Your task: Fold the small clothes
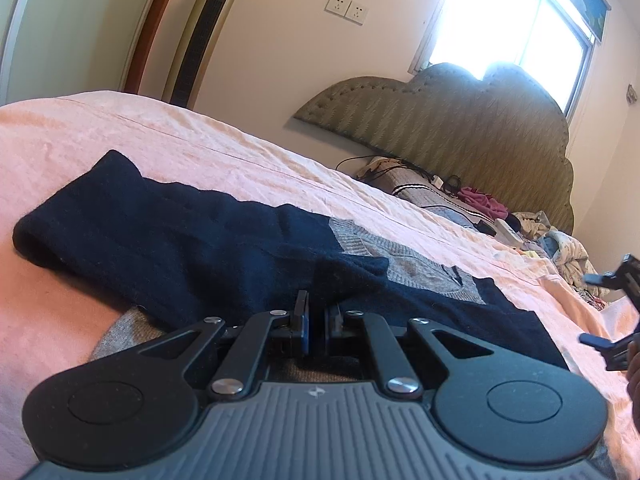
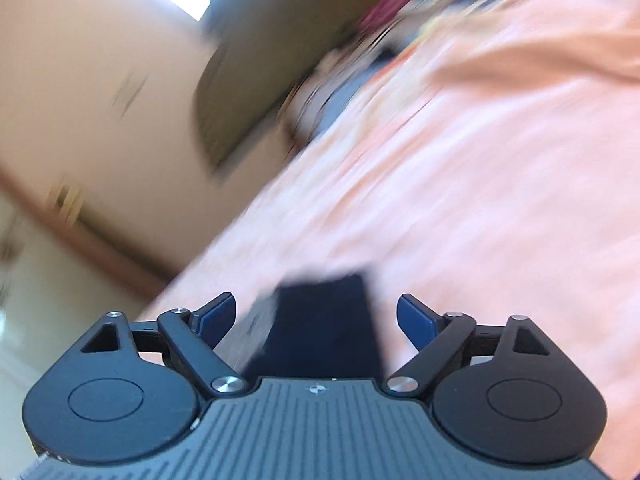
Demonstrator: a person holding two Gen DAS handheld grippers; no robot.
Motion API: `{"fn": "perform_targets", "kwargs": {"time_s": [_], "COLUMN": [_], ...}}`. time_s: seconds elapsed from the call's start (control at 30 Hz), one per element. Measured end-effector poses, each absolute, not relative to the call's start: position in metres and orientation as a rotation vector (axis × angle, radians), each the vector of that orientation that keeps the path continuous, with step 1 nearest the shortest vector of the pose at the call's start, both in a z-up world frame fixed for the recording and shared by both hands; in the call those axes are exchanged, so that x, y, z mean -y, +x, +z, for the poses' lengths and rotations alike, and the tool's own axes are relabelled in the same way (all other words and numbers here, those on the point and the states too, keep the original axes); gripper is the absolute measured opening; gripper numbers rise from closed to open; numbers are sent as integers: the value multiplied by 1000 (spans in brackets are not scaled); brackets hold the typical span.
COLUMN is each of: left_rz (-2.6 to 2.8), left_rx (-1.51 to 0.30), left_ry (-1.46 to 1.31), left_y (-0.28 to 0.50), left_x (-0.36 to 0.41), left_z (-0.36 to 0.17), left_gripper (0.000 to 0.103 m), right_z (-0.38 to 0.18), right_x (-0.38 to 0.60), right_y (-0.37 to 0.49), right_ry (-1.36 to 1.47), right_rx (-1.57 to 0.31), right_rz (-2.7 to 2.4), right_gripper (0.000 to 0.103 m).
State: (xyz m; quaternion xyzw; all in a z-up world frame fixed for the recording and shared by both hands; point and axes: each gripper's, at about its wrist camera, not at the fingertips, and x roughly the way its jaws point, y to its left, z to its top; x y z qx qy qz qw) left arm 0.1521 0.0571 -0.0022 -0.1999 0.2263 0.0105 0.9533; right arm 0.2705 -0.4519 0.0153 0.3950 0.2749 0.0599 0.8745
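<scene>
A small navy sweater (image 1: 208, 248) with a grey knit panel (image 1: 404, 264) lies spread on the pink bedsheet (image 1: 120, 132), one sleeve stretched out to the left. My left gripper (image 1: 316, 312) sits low at the sweater's near edge with its jaws nearly closed on the navy fabric. My right gripper (image 2: 316, 320) is open wide; a dark navy piece of the sweater (image 2: 324, 320) lies between and below its fingers, not pinched. The right wrist view is blurred by motion. The right gripper also shows at the right edge of the left wrist view (image 1: 612, 312).
A padded olive headboard (image 1: 460, 128) stands at the bed's far end under a bright window (image 1: 508, 20). A pile of clothes, cables and a power strip (image 1: 480, 208) lies by the headboard. A tall tower fan (image 1: 204, 32) stands by the wall.
</scene>
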Motion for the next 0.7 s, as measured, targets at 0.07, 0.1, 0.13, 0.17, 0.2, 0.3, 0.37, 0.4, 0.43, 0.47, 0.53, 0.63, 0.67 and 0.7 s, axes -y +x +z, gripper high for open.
{"fn": "perform_targets", "kwargs": {"time_s": [0.07,0.1,0.13,0.17,0.2,0.3,0.37,0.4,0.43,0.47,0.53,0.63,0.67,0.7], "left_rz": [22,22,22,22,23,23,21,21,21,21,20,13,10,16], "left_rx": [-460,-460,-460,-459,-459,-457,-456,-455,-453,-451,-452,-428,-425,-427], "left_ry": [-406,-406,-406,-406,-405,-402,-401,-401,-400,-400,-403,-413,-416,-415], "left_y": [152,152,152,152,152,152,152,152,152,152,152,149,148,148], "left_x": [-57,-57,-57,-57,-57,-56,-56,-56,-55,-55,-56,-58,-58,-58], "left_z": [-2,-2,-2,-2,-2,-3,-3,-3,-3,-2,-2,-1,0,0], "left_gripper": [6,6,6,6,6,6,6,6,6,6,6,8,13,31], "right_z": [21,24,28,31,31,15,1,-4,-8,-8,-7,-7,-4,-1], "right_x": [449,437,420,398,374,285,225,204,188,175,161,155,159,165], "right_y": [268,269,271,275,280,296,303,305,308,307,310,316,316,315], "right_ry": [870,860,841,825,824,810,738,703,688,703,738,652,624,620], "right_rx": [-564,-578,-604,-652,-722,-1024,-1166,-1205,-1230,-1229,-1212,-1202,-1180,-1165], "right_rz": [164,207,269,360,462,712,769,771,759,758,773,739,735,737], "right_gripper": [93,94,96,99,101,94,87,84,83,83,55,14,13,12]}}
